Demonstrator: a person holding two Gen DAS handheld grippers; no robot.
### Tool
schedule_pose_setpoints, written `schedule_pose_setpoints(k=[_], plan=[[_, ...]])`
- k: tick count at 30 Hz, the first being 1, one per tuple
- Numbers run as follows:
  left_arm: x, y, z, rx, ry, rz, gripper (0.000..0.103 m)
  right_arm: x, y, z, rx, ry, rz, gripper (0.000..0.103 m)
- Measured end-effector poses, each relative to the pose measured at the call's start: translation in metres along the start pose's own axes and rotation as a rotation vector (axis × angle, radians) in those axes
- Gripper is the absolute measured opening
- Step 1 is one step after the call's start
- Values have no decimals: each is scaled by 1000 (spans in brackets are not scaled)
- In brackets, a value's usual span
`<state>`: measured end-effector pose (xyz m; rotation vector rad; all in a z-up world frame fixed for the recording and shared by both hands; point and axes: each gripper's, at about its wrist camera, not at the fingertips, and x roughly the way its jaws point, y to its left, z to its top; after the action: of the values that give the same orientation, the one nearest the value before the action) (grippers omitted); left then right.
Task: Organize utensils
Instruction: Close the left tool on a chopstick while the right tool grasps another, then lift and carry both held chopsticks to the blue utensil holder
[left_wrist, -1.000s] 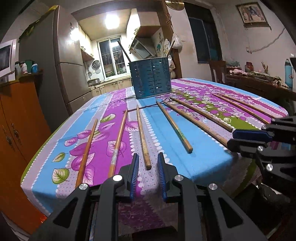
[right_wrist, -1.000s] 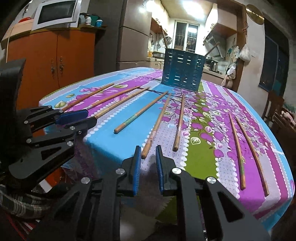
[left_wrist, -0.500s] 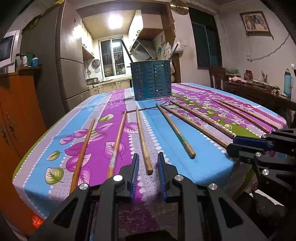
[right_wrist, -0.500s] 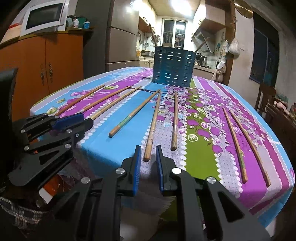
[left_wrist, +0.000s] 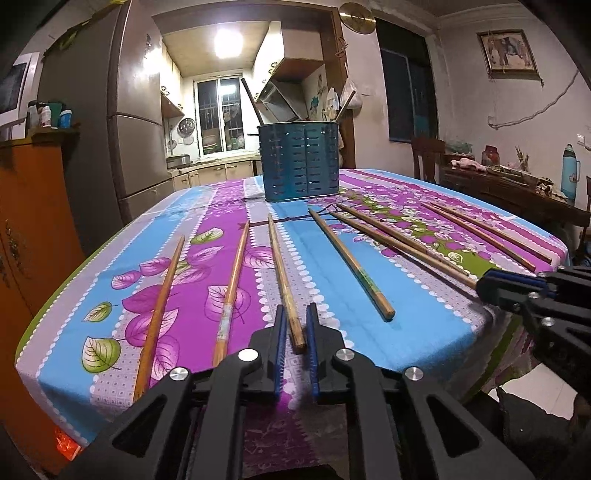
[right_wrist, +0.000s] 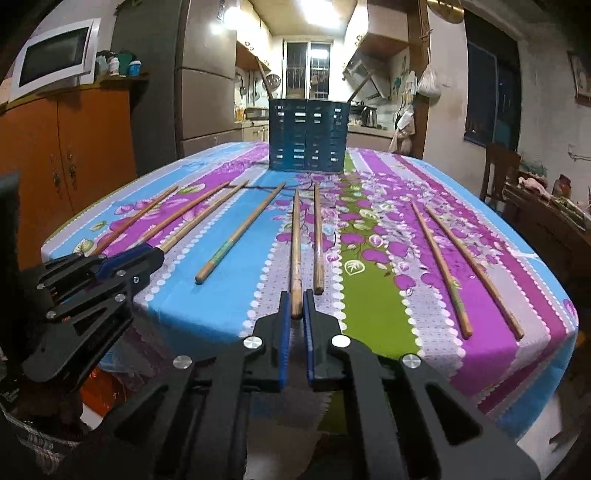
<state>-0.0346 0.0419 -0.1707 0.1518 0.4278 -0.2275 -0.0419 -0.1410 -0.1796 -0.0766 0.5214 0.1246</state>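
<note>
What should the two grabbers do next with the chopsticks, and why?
Probably lift both a little. The left gripper has just closed around the near end of one chopstick, and the right gripper around another chopstick. Both sticks lie flat on the tablecloth; the blue holder stands farther back.

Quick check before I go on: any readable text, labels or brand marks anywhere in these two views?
None readable.
Bottles on the cabinet: labels too blurred.
Framed picture on the wall: no legible writing.
Green-banded chopstick: markings too small to read.
</note>
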Motion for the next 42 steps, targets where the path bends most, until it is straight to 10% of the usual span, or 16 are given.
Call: schedule_pose_setpoints(k=[21, 42], plan=[[-22, 8, 9, -2, -74, 55, 7, -32, 11, 10, -89, -165, -8, 5], [-93, 32, 104, -49, -316, -12, 7, -63, -11, 76, -77, -357, 71, 5]])
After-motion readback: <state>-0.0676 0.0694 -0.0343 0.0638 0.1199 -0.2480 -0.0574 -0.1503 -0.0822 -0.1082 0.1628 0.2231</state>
